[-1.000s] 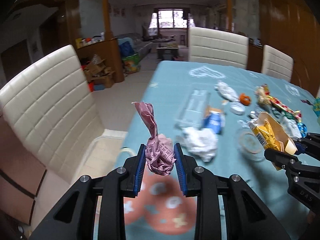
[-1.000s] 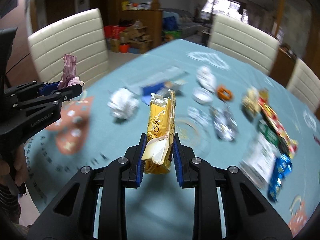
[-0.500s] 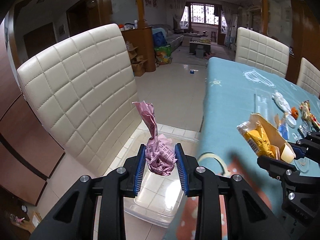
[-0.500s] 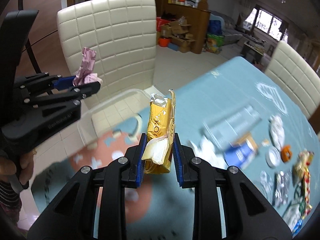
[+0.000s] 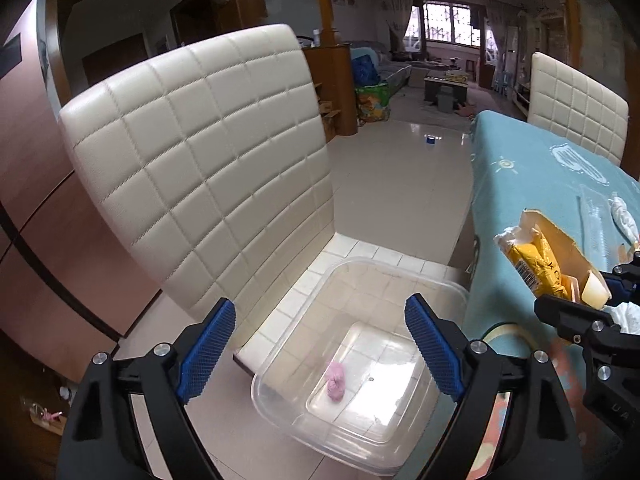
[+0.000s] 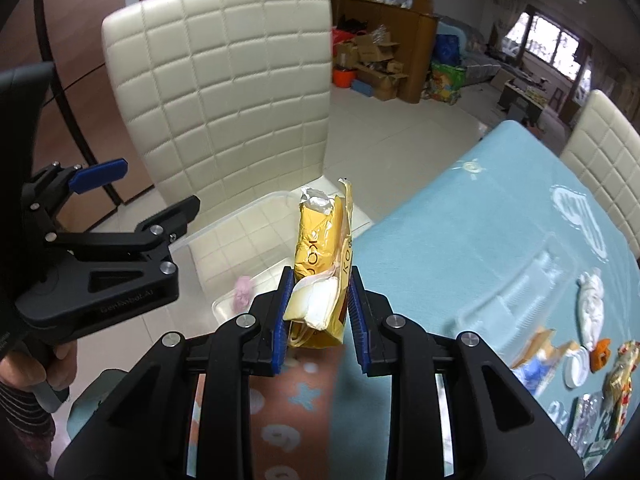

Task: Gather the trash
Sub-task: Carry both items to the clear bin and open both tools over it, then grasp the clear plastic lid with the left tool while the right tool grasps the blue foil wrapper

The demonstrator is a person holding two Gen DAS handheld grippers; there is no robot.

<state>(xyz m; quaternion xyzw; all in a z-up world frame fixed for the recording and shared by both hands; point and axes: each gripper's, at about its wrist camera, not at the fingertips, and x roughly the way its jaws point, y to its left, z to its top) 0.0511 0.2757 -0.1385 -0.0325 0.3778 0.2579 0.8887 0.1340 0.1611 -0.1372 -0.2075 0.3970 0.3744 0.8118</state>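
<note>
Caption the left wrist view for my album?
Open left gripper above clear bin holding a pink wrapper.

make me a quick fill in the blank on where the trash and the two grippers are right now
1. The pink crumpled wrapper lies inside the clear plastic ____.
2. The left gripper has just been opening, and between its fingers there is ____.
3. The right gripper is shut on a ____ snack packet.
4. The clear plastic bin sits on the seat of a cream ____.

Missing words: bin; nothing; yellow; chair
</note>
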